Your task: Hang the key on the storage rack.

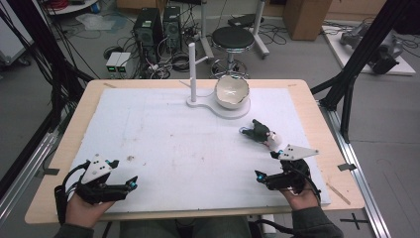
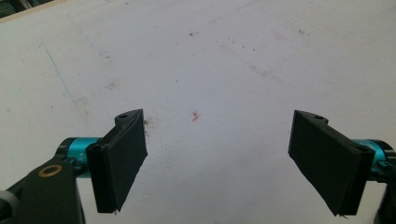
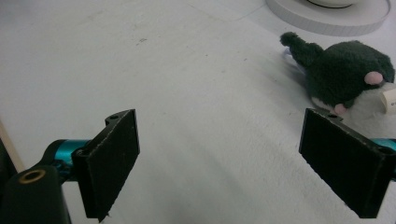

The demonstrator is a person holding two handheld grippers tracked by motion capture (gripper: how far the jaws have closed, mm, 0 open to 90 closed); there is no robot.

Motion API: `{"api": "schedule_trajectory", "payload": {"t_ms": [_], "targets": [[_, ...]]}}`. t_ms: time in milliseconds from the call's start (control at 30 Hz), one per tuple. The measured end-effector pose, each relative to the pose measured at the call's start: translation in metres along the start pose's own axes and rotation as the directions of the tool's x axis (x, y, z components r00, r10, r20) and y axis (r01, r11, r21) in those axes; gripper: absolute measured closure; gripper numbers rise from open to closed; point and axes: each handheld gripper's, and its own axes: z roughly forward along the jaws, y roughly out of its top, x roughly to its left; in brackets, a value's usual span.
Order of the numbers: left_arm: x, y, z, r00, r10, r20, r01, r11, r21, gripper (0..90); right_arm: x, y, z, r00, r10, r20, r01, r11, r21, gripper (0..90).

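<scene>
White foam-covered board (image 1: 163, 139) lies on a pale wooden table (image 1: 307, 99); surface scuffed, with small brown and reddish specks.

Right gripper (image 1: 271, 166), black with teal joints and a grey three-cornered plate on top, sits in the person's hand at the near right of the board. Jaws spread wide, nothing between them; released. In the right gripper view (image 3: 224, 163) the two black pads (image 3: 112, 161) stand well apart over bare white surface.

Small dark grey plush toy animal with pink ears and a white underside (image 1: 258, 132) lies on the board, near the right gripper and beyond it, toward the far side. In the right gripper view the plush toy (image 3: 343, 74) lies at upper right, just beyond the tip of the right-hand jaw, apart from it; whether a pad brushes it I cannot tell for sure, but a gap shows. A short pale cylinder end (image 3: 388, 99) pokes out beside the toy.

Left gripper (image 1: 124, 173), same build, rests low at the near left corner of the board, well apart from the toy. Jaws open, empty; the left gripper view (image 2: 217, 165) shows bare stained foam between the pads.

At the far middle of the board: a white stand with an upright post and flat round base (image 1: 192, 74), carrying a cream bowl (image 1: 231, 91) tilted on its side, its hollow facing the camera.
</scene>
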Motion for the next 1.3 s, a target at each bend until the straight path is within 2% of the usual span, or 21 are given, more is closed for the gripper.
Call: {"api": "schedule_trajectory", "payload": {"t_ms": [267, 800, 1300], "targets": [[0.0007, -0.0002, 0.0007, 1.0, 0.002, 0.001, -0.002, 1.0, 0.007, 19.5, -0.0024, -0.0015, 0.0034, 0.9999, -0.011, -0.002, 0.011, 1.0, 0.006, 11.4], [-0.0005, -0.0001, 0.0003, 1.0, -0.003, -0.004, 0.003, 0.9999, -0.014, 19.6, 0.001, -0.002, -0.0001, 1.0, -0.009, -0.001, 0.009, 1.0, 0.006, 11.4], [0.0014, 0.0001, -0.0012, 0.9997, -0.004, -0.023, 0.003, 0.9998, -0.02, 19.5, -0.0024, 0.0012, -0.0038, 1.0, -0.007, 0.002, 0.007, 1.0, 0.022, 11.4]]}}
